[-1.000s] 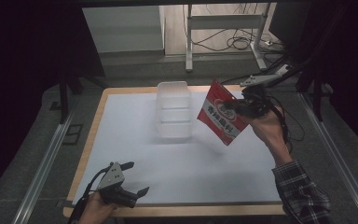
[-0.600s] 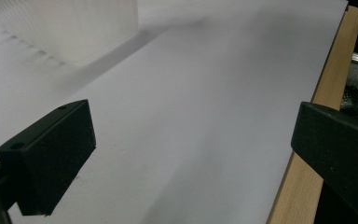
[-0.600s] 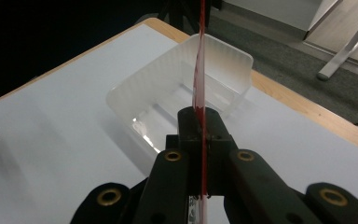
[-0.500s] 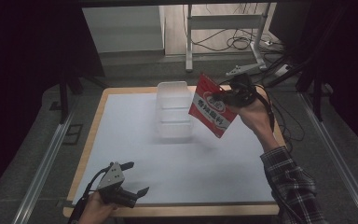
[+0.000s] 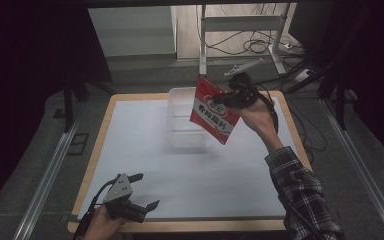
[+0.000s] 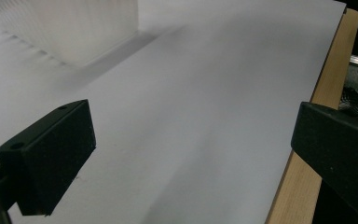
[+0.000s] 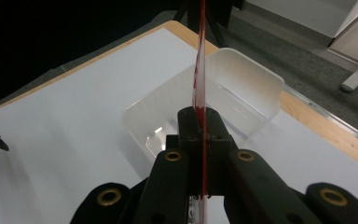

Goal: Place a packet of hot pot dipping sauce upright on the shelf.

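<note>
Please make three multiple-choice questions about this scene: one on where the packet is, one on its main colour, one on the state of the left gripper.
1. Where is the packet?
A. lying on the table
B. held in the air beside the clear container
C. inside the container

2. What is the packet's main colour?
A. red
B. green
C. blue

3. How is the left gripper?
A. shut on the packet
B. open and holding nothing
C. shut on the container

Answers: 1 B, the right gripper clamps its edge above the table; 2 A, its face is red with a white label; 3 B, its jaws stand apart.
</note>
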Tool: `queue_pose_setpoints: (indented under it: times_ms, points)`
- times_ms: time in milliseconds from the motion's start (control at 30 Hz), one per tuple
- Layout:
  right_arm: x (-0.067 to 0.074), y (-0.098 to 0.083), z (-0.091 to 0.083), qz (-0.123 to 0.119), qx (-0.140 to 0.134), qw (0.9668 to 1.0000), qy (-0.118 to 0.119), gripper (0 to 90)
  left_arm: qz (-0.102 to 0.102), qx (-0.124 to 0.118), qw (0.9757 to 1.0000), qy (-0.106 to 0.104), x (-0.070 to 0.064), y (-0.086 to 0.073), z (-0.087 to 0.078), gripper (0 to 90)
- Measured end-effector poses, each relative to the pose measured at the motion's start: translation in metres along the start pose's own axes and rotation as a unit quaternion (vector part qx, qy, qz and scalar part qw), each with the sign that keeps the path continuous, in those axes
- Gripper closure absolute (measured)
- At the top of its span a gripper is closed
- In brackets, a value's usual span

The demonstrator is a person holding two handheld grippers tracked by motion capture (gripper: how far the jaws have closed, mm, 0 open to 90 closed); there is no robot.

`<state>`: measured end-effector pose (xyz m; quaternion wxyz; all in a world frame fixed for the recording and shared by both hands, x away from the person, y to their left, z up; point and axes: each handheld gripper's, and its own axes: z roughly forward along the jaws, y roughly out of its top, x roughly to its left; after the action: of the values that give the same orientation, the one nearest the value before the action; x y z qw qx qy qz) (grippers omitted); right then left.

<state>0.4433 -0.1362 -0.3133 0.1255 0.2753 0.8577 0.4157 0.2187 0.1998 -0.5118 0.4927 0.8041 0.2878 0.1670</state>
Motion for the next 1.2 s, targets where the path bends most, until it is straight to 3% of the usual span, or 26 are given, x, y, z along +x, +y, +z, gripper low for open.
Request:
queue_pose_setpoints:
  times_ms: [333,700,833,1200]
  points:
    - [0.008,0.019,0.028,-0.016,0.005,0.9996,0.025,87.9,-0.001,0.0,1.0,0.0,0.0,0.0,0.0,0.0]
    - [0.022,0.036,0.057,-0.029,0.015,0.9989,0.034,87.9,-0.001,0.001,1.0,-0.002,0.0,0.0,0.0,0.0]
    - [0.027,0.041,0.065,-0.03,0.007,0.9987,0.041,87.9,-0.001,0.001,1.0,-0.002,0.0,0.0,0.0,0.0]
    - [0.029,0.036,0.095,-0.028,0.03,0.9984,0.039,87.9,0.0,0.001,1.0,-0.003,0.0,0.0,0.0,0.0]
